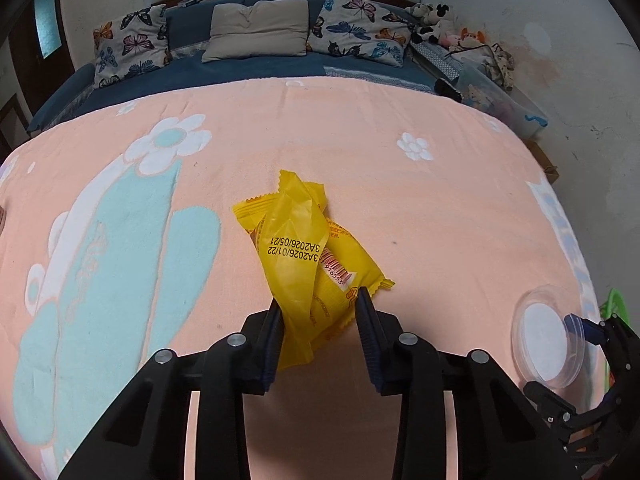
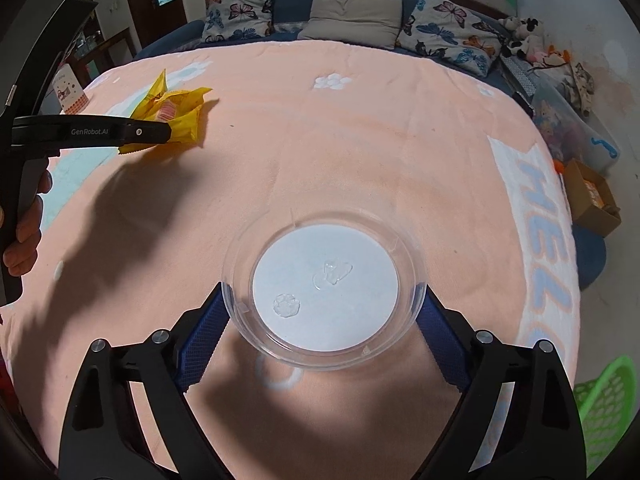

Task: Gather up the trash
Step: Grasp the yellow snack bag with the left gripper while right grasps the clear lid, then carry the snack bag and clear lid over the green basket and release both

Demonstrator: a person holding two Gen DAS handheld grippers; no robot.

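Two crumpled yellow snack wrappers (image 1: 298,252) lie overlapped on the peach flowered blanket (image 1: 400,208). My left gripper (image 1: 320,300) is shut on their near ends, one pad against each side. The right wrist view has the wrappers (image 2: 176,108) at far left under the left gripper (image 2: 168,132), with a hand on its handle. A clear round plastic dish (image 2: 324,280) with a white bottom sits on the blanket. My right gripper (image 2: 324,296) is shut on it, a blue pad on either side of the rim. The dish (image 1: 548,336) and right gripper (image 1: 592,328) also show in the left wrist view.
A green mesh basket (image 2: 604,400) stands off the blanket's right edge. A cardboard box (image 2: 592,196) and a clear storage bin (image 2: 576,136) sit on the floor to the right. Butterfly pillows (image 1: 132,44) and soft toys (image 1: 436,20) line the far sofa. A small card (image 2: 70,88) stands at far left.
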